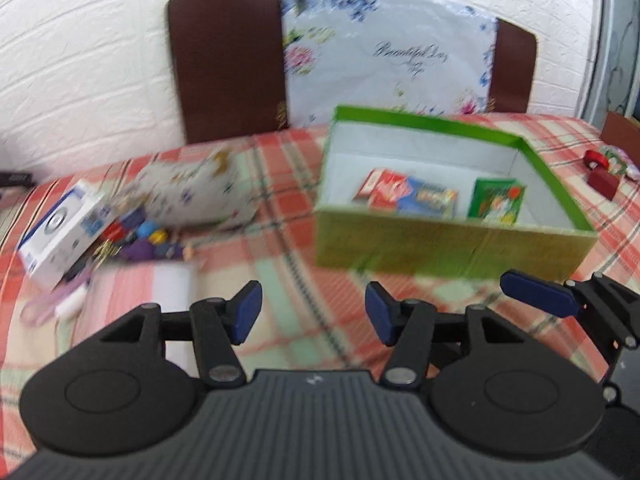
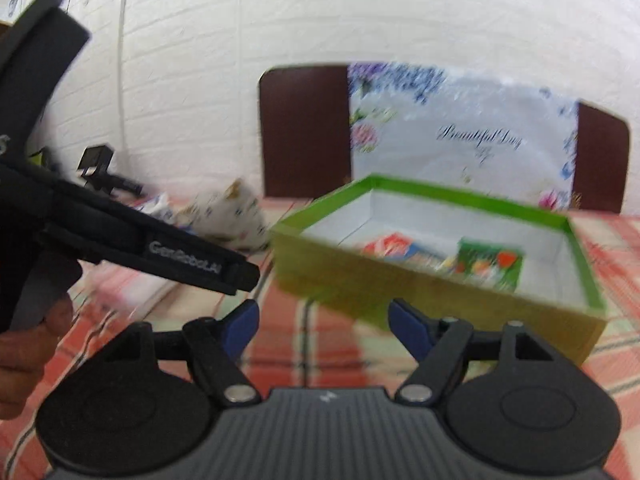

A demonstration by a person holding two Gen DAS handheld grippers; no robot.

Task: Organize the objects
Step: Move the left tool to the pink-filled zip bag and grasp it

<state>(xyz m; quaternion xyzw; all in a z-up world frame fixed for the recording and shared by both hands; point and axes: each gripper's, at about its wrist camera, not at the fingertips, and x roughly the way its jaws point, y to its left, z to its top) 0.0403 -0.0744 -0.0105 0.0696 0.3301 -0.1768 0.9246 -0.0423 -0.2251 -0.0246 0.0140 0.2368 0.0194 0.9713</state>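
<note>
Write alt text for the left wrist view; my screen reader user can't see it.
The open, empty left gripper hovers over a plaid tablecloth, before a green box holding card packs. Small clutter lies left.

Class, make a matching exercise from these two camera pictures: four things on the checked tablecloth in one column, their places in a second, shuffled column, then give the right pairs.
1. green card packet
2. white and blue carton
3. floral fabric pouch
4. red tape roll

A. far right of the cloth
B. inside the open green cardboard box
C. far left of the cloth
D. just left of the box

Pairs: 1-B, 2-C, 3-D, 4-A
</note>
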